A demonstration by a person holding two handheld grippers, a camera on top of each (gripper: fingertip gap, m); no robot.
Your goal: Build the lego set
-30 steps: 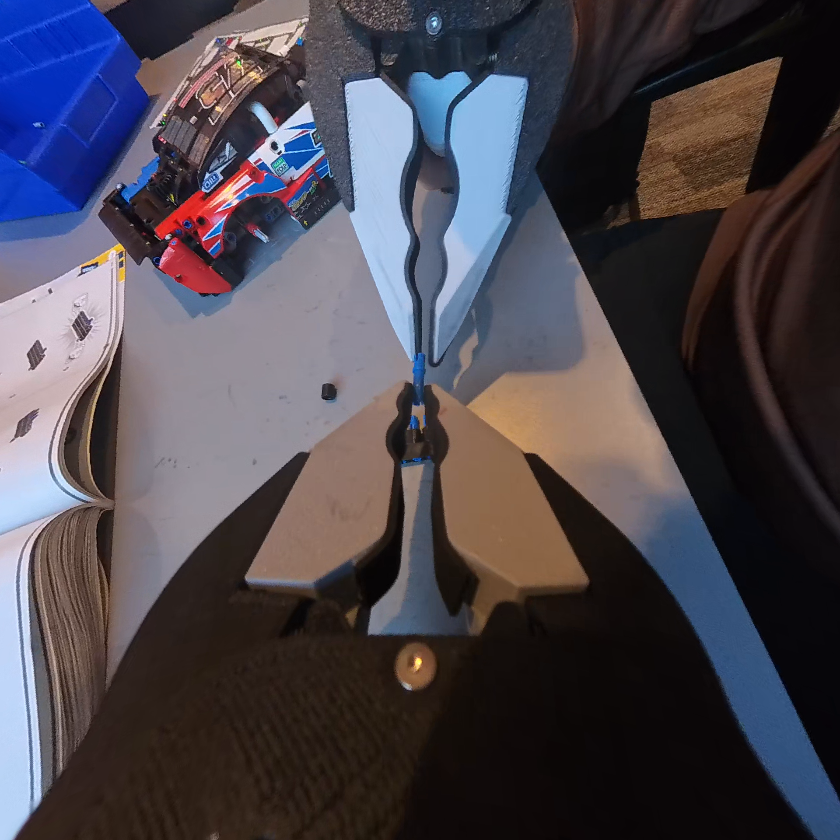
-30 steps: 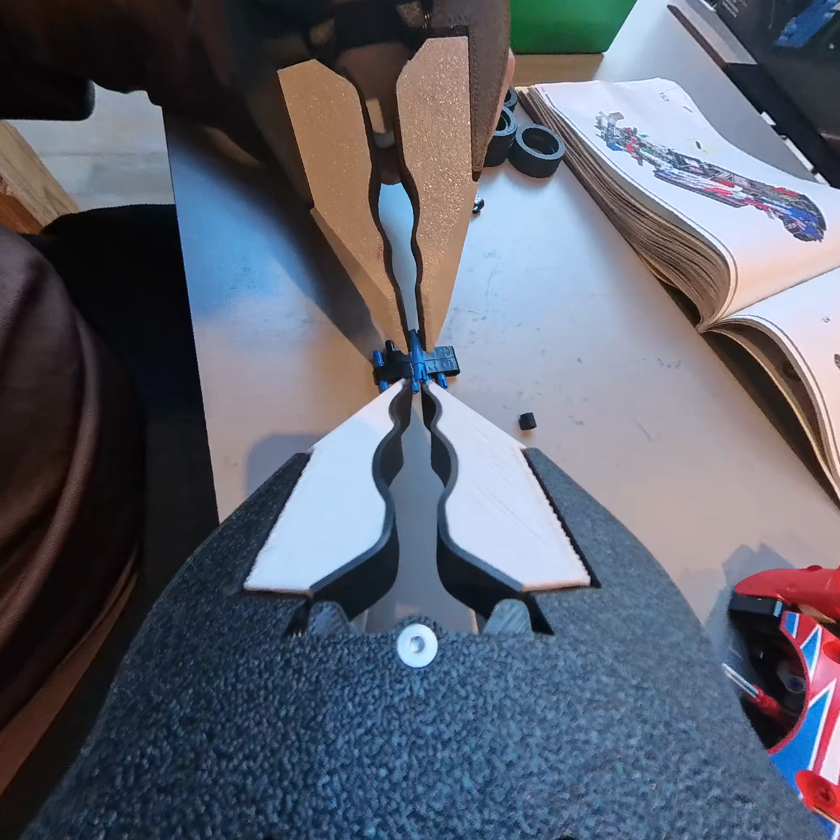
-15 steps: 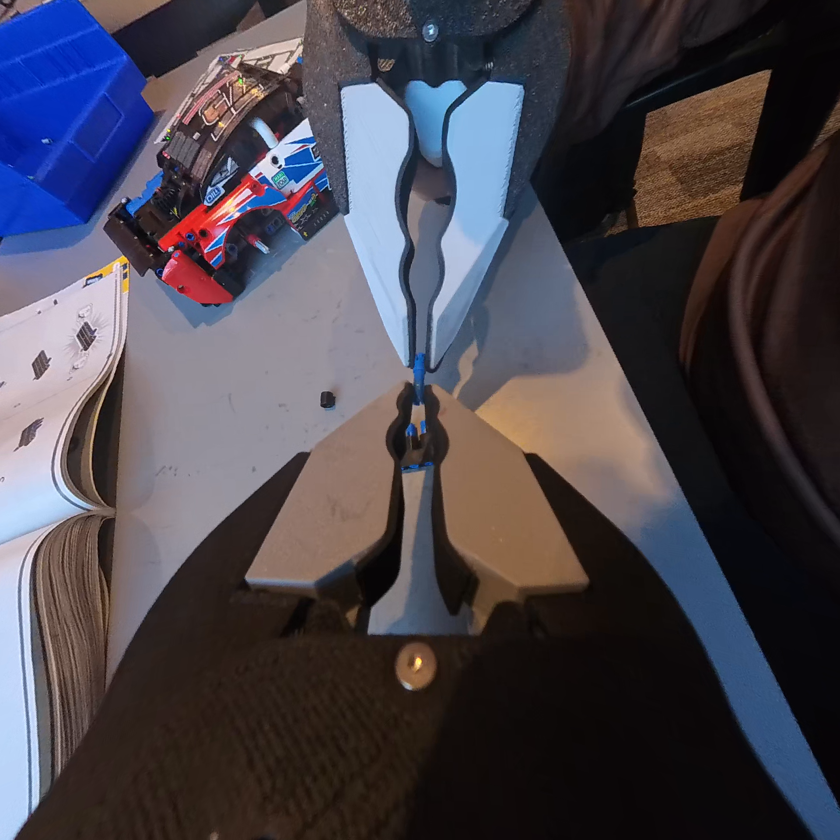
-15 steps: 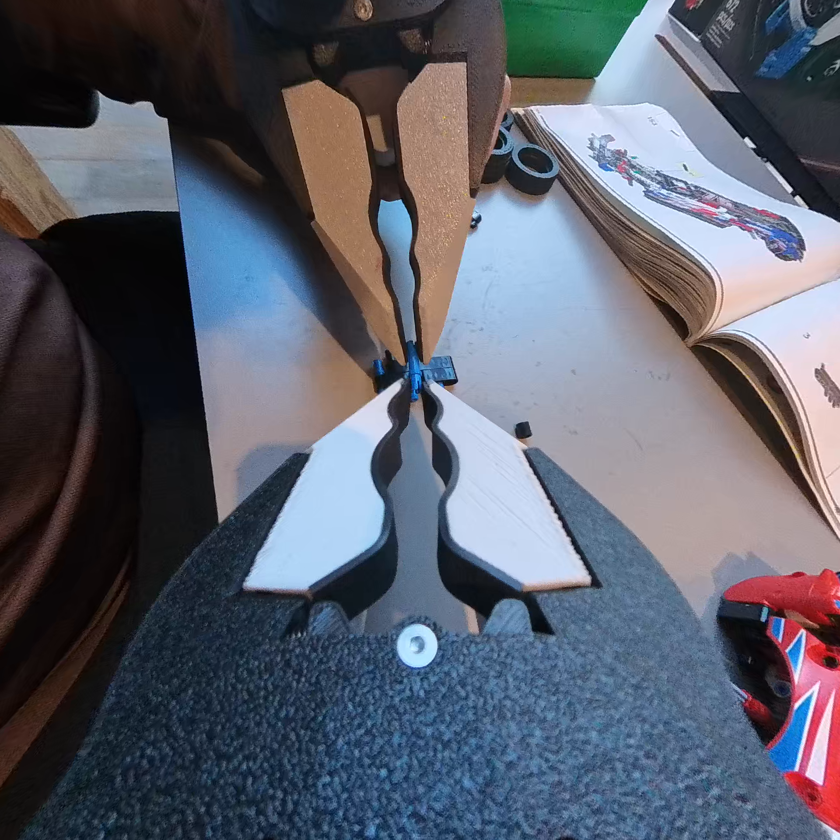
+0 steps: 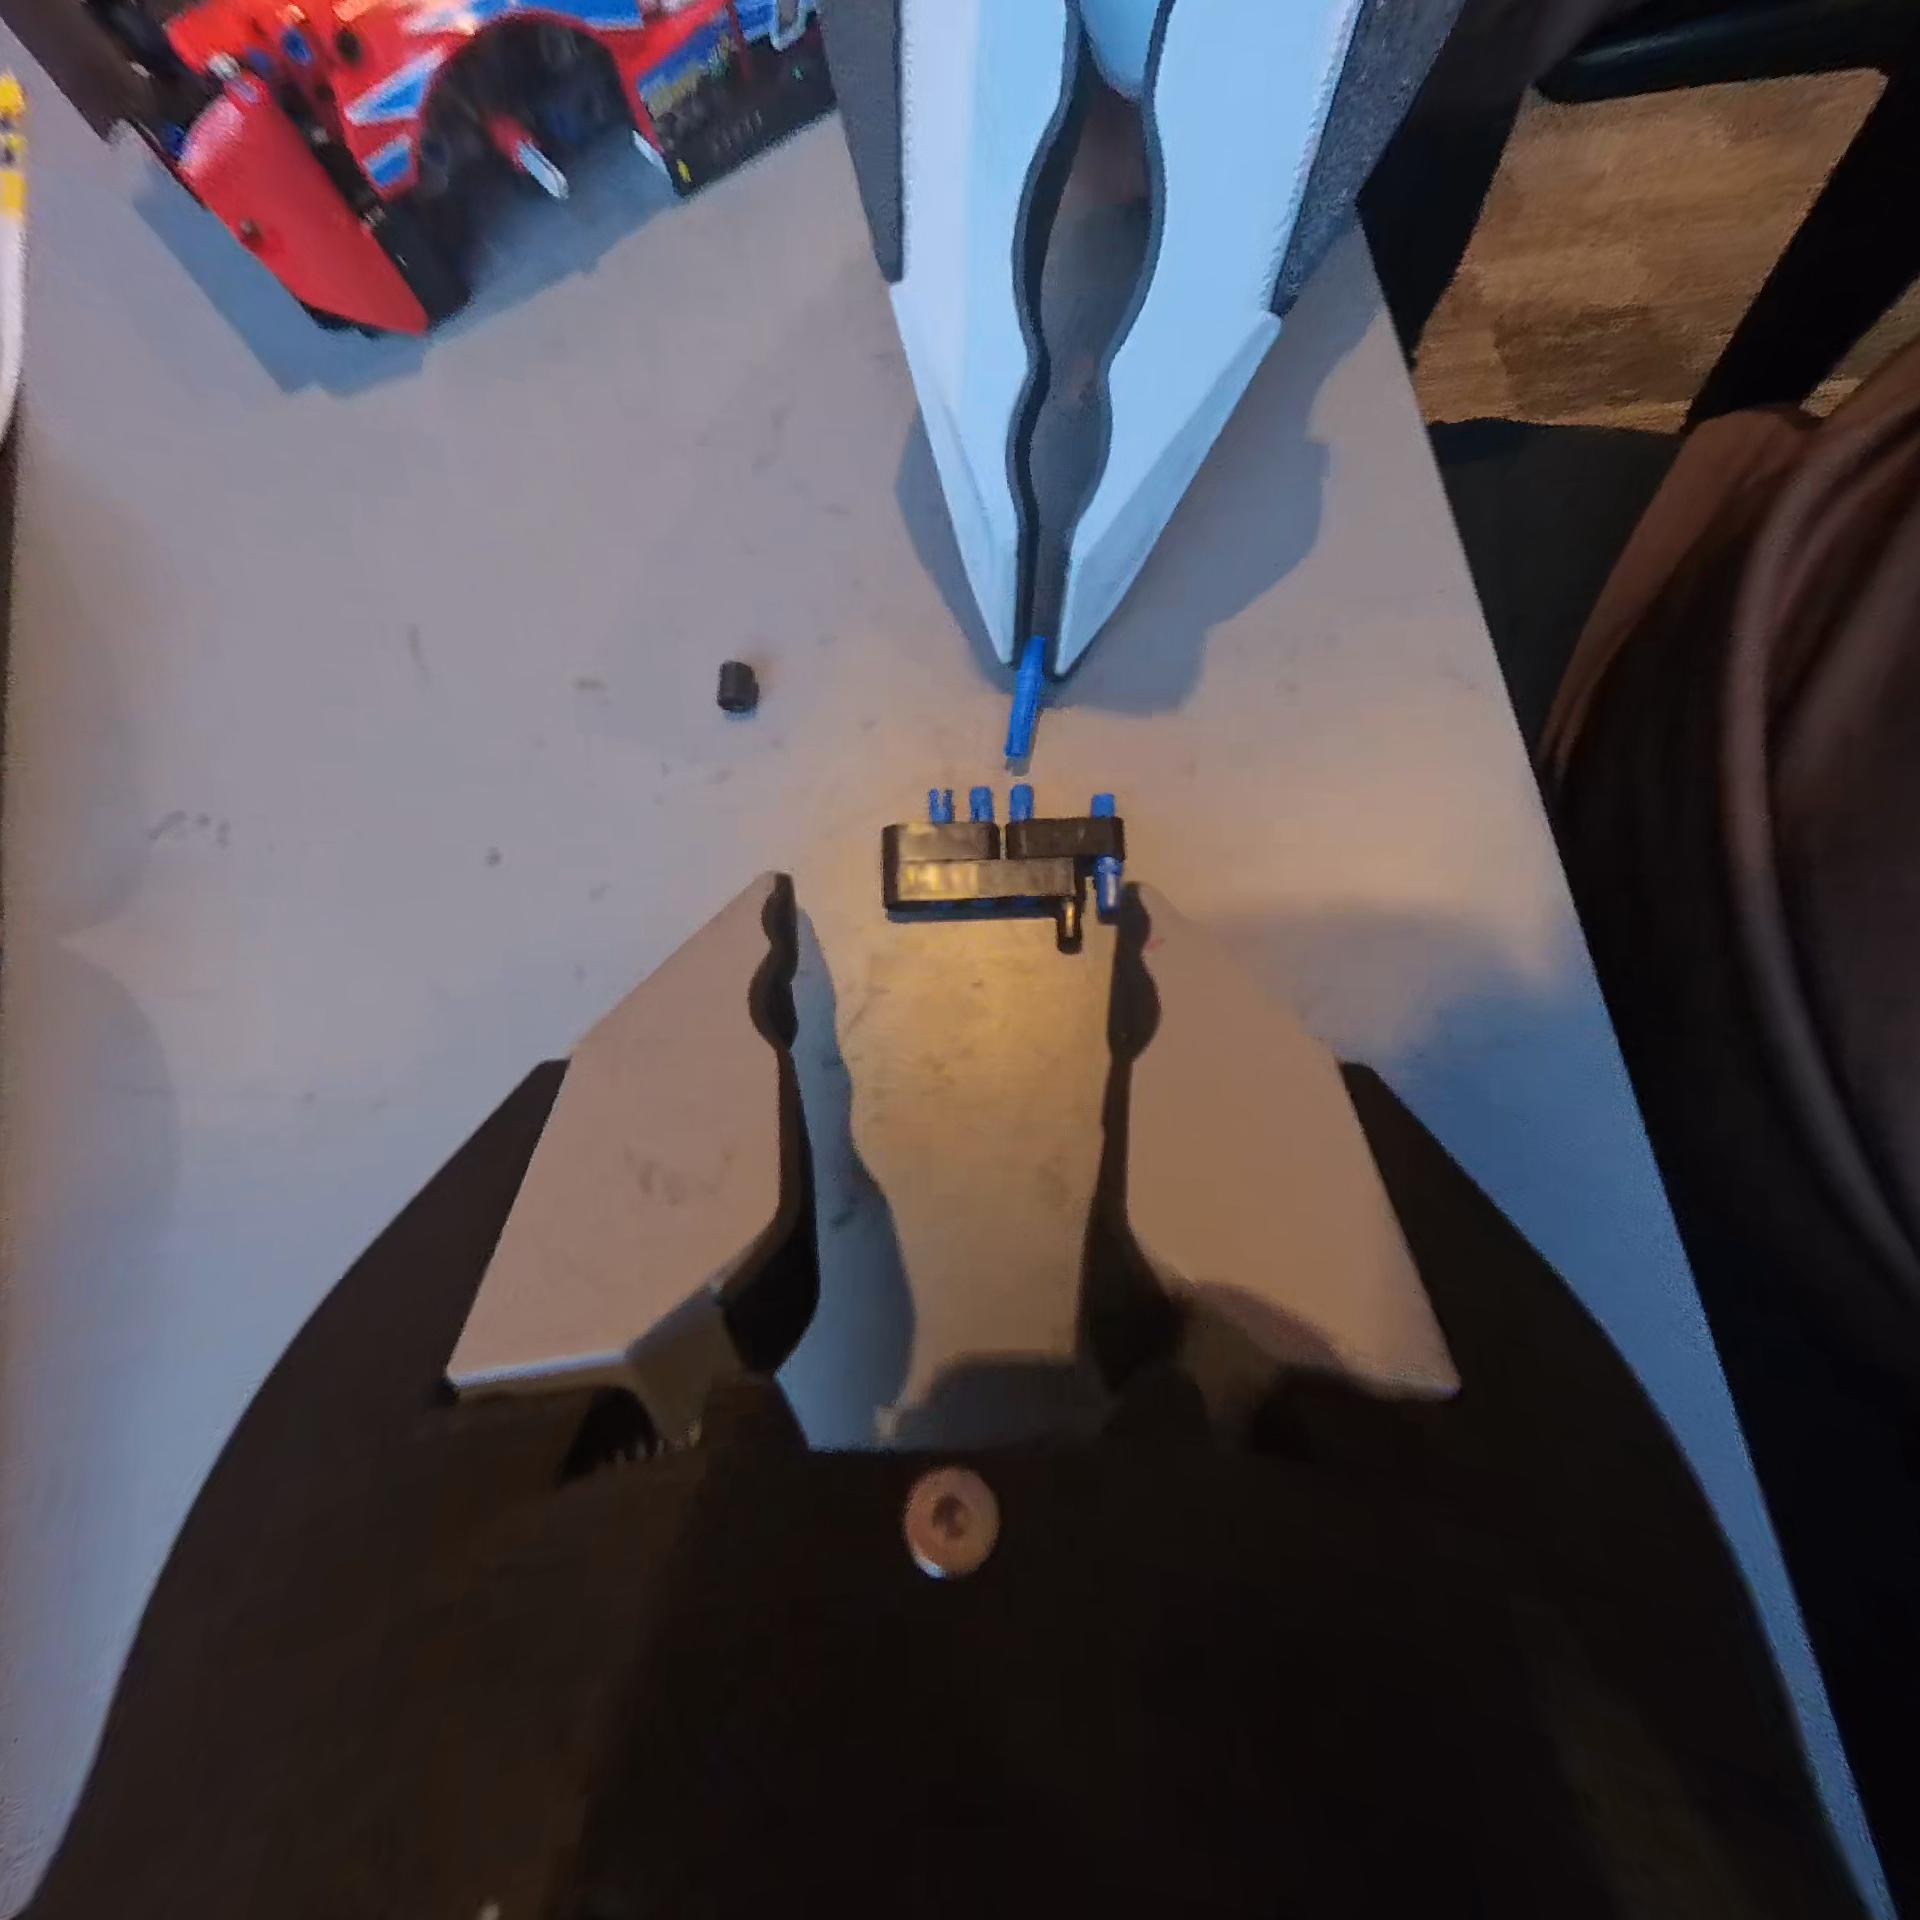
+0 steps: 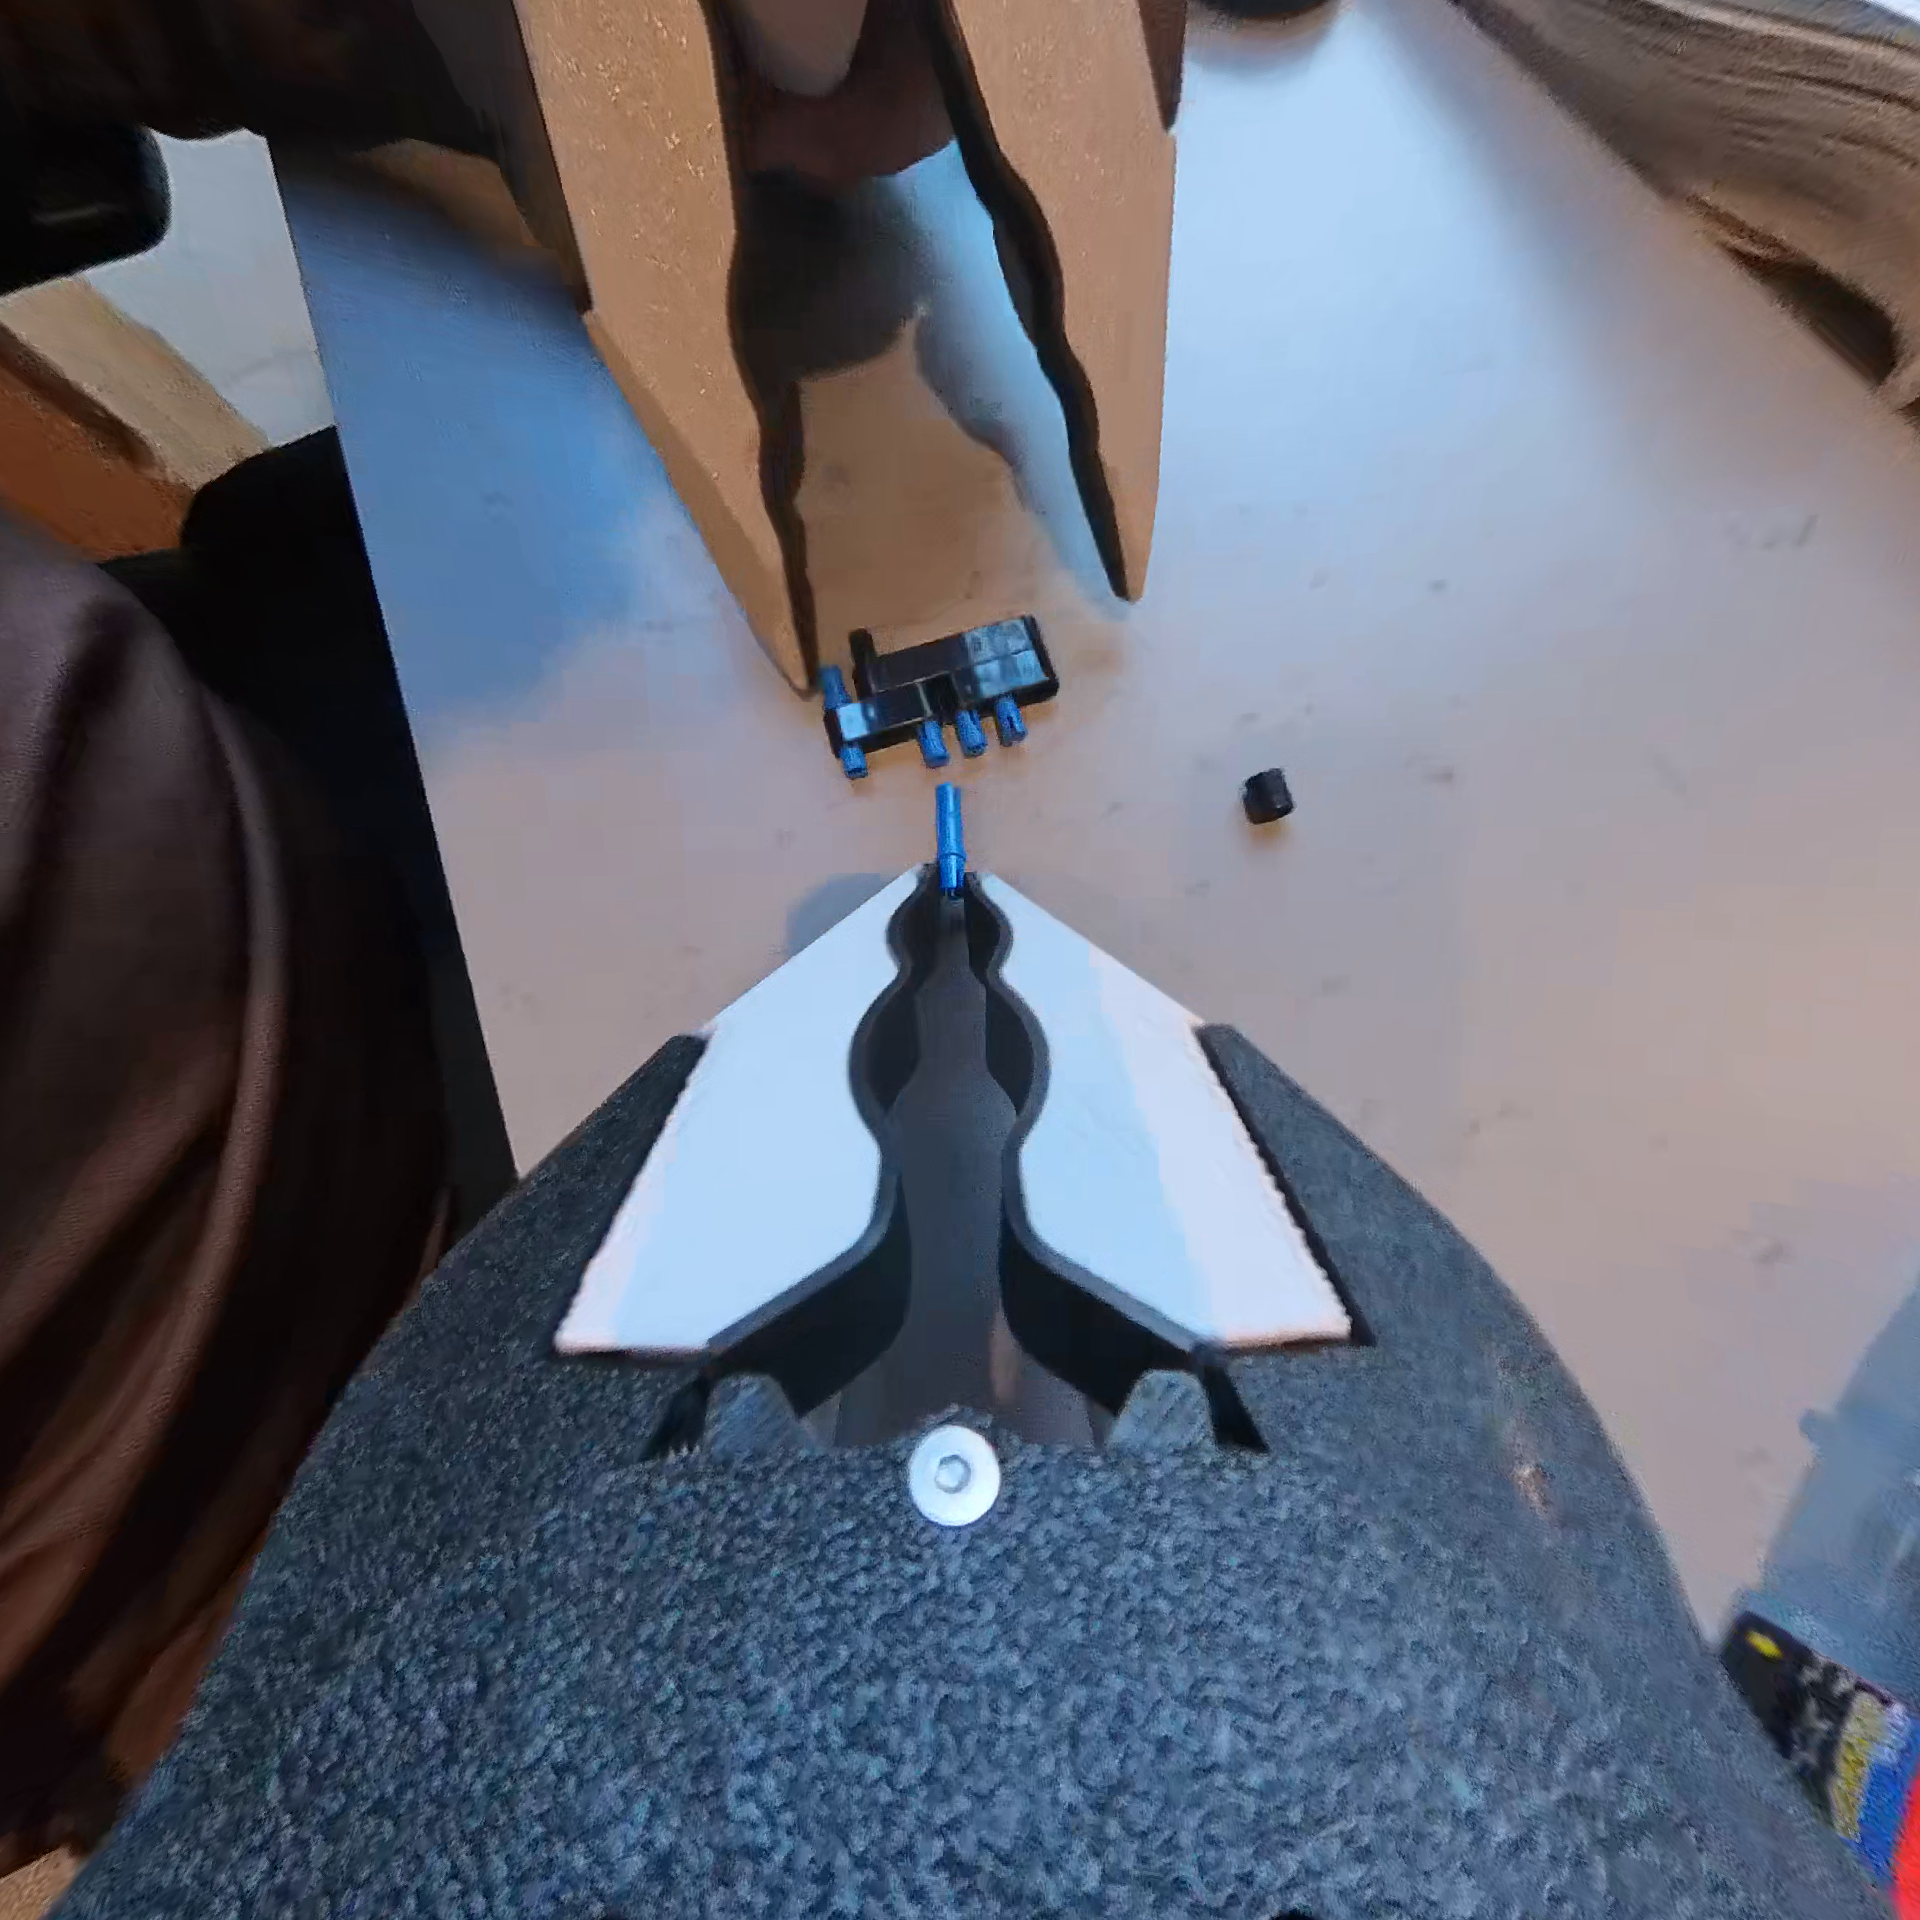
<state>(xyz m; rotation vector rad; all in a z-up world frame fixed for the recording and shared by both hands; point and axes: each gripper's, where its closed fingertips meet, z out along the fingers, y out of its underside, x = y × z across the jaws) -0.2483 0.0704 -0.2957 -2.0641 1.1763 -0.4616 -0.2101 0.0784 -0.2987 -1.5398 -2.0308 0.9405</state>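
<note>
A small black Lego assembly (image 5: 982, 871) with several blue pins lies on the white table (image 5: 416, 727), just beyond my left gripper's fingertips. My left gripper (image 5: 954, 896) is open and empty. My right gripper (image 5: 1034, 665) comes in from the far side, shut on a single blue pin (image 5: 1023, 698) that points at the assembly with a small gap between them. In the right wrist view the right gripper (image 6: 945, 881) holds the blue pin (image 6: 948, 836), the assembly (image 6: 951, 686) lies ahead, and the open left gripper (image 6: 961, 634) stands behind it.
A small black loose piece (image 5: 738, 686) lies left of the assembly and also shows in the right wrist view (image 6: 1268, 797). The red, blue and black Lego car (image 5: 343, 177) stands at the far left. An open instruction book (image 6: 1714, 156) lies at the upper right. The table edge (image 5: 1538, 831) and a person's dark clothing are close on the right. Some 5 centimetres of space lies between my two pairs of fingers.
My left gripper has opened and let go of the black assembly, which now lies on the table. The two grippers have drawn apart. The right gripper still holds the blue pin.
</note>
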